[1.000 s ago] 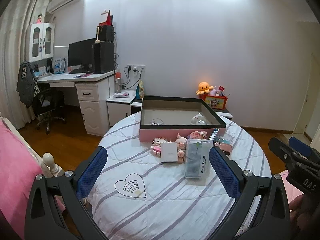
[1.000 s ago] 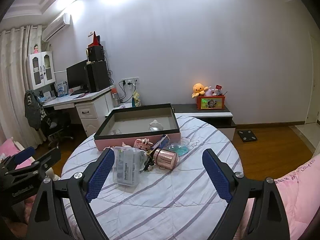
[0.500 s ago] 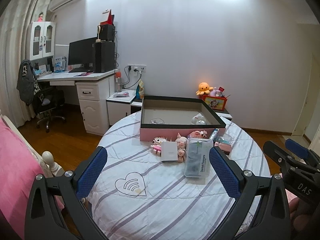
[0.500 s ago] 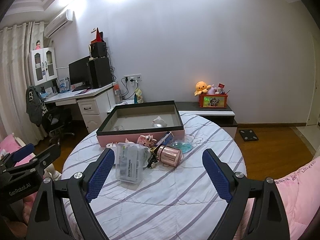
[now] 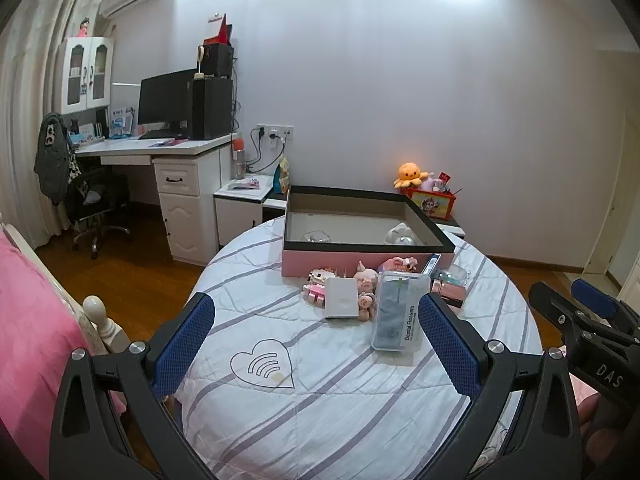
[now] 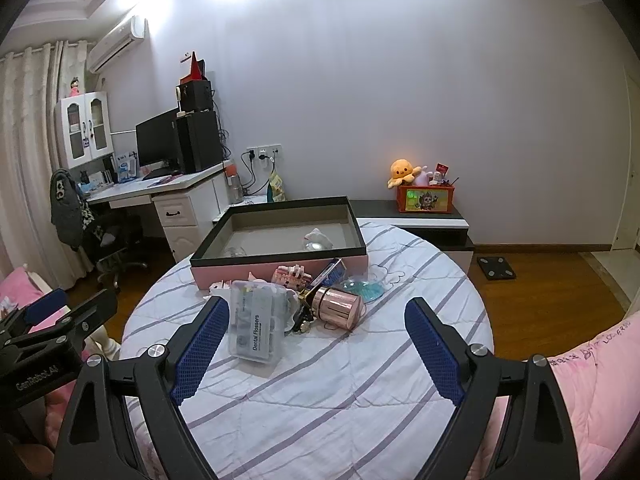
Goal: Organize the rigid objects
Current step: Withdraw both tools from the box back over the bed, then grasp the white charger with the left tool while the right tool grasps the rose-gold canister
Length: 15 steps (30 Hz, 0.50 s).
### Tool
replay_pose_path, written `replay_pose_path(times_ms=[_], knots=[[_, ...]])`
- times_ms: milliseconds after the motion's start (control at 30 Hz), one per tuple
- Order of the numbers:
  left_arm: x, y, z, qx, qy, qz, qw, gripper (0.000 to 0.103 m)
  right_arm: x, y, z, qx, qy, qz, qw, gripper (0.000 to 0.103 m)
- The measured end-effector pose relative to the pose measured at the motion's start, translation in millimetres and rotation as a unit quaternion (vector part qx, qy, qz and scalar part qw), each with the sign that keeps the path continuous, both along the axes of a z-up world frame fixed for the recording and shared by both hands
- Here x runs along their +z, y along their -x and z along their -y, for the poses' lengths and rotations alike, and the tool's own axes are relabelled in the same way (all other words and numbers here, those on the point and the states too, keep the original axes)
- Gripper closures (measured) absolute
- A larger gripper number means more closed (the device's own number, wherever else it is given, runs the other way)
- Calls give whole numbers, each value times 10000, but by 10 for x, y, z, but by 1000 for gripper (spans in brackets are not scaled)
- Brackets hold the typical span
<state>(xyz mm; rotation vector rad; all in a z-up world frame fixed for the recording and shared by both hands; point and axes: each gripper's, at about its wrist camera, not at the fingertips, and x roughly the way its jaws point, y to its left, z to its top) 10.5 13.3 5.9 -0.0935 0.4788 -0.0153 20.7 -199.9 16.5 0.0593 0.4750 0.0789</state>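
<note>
A round table under a striped white cloth holds a pink box with a black rim; two pale items lie inside. In front of the box sits a clutter: a clear dental flossers case, a white card, small pink pig figures, a rose-gold metal cup lying on its side, and a teal item. My left gripper is open, empty, above the near cloth. My right gripper is open and empty, short of the clutter.
A white desk with a monitor and a swivel chair stands at the left. A low cabinet behind the table carries an orange plush and a red toy box. Pink bedding flanks the table. A black scale lies on the wood floor.
Both views have drifted only slightly. Both grippers stay open and nothing on the table has moved.
</note>
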Motion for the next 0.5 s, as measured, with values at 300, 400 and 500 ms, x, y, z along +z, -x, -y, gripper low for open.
replay_pose_path(times_ms=[300, 400, 500], knots=[[-383, -285, -29, 28, -5, -480, 9988, 0, -198, -201, 118, -130, 10, -311, 9994, 12], [-561, -483, -14, -16, -72, -716, 9974, 0, -336, -350, 173, -169, 44, -501, 9986, 12], [-730, -733, 40, -76, -215, -926, 9954, 0, -472, -530, 219, -193, 76, -707, 9973, 12]])
